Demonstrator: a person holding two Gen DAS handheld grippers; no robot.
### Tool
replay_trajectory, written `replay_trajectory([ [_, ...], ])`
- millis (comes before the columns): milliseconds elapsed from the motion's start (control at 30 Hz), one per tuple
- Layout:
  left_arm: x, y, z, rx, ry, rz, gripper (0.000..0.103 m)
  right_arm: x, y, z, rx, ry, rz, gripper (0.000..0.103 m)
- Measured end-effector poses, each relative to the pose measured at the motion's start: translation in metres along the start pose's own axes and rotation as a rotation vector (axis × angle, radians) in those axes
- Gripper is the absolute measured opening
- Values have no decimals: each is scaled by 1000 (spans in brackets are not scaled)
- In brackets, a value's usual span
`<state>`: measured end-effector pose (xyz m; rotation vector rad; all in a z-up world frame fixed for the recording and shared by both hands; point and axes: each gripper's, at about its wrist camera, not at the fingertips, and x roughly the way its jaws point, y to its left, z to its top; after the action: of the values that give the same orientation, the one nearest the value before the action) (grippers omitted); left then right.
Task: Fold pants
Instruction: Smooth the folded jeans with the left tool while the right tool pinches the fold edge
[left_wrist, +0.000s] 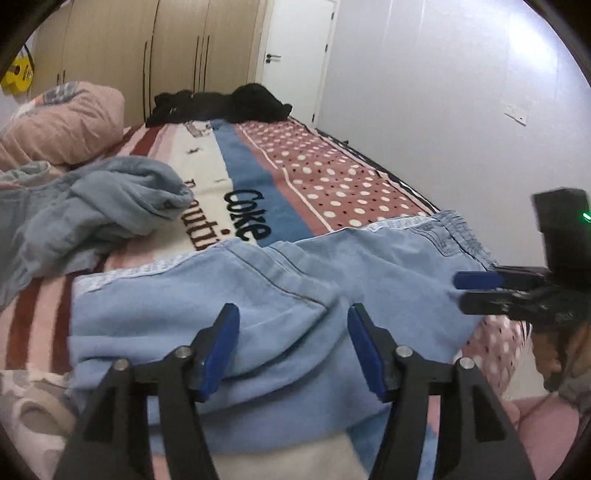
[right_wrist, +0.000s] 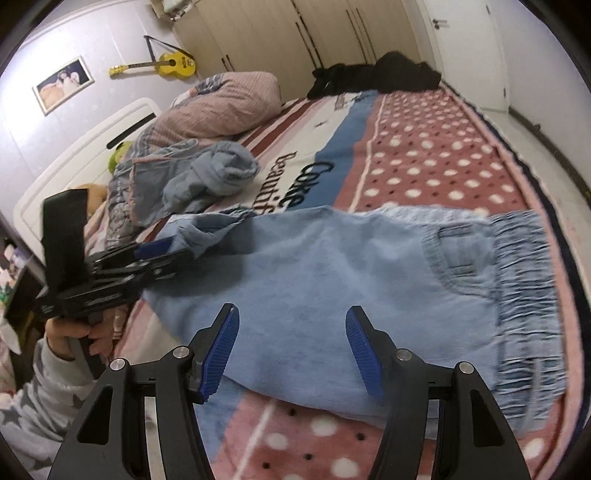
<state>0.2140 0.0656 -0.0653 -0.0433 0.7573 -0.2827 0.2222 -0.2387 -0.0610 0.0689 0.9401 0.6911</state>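
Observation:
Light blue denim pants lie spread on the bed, the elastic waistband at the right of the right wrist view. My left gripper is open just above the pants' near edge, holding nothing. My right gripper is open above the pants' middle, also empty. The right gripper also shows at the right of the left wrist view, fingers a little apart over the waist end. The left gripper shows in the right wrist view at the leg end.
The bed has a patterned blanket with polka dots and lettering. A crumpled grey-blue garment lies to the left, a pink pillow behind it, black clothes at the far end. Wardrobes, a door and a white wall surround.

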Motion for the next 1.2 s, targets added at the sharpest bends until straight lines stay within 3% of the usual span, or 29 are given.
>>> replay_trajectory([
  [133,-25,16,-9,13,-44,103,71,16,11,7,23,26,42,67],
  [267,-22,38,-21,18,-9,213,74,38,25,22,37,40,59,77],
  [367,-9,52,-36,8,52,251,74,65,32,36,56,64,64,79],
  [533,-5,57,-50,48,56,334,74,122,32,50,132,156,77,79],
  [633,-6,58,-57,86,75,348,74,140,35,53,155,154,121,80],
  [700,-11,64,-59,82,65,364,74,143,38,55,163,145,163,62],
  [767,-17,70,-59,60,46,369,74,145,43,53,147,165,176,17],
  [800,-23,76,-59,33,29,361,74,145,47,51,137,167,174,10],
  [1067,-31,94,-63,3,32,375,74,106,65,27,68,114,165,5],
  [1200,-37,98,-62,-13,10,375,68,102,70,15,28,125,121,5],
])
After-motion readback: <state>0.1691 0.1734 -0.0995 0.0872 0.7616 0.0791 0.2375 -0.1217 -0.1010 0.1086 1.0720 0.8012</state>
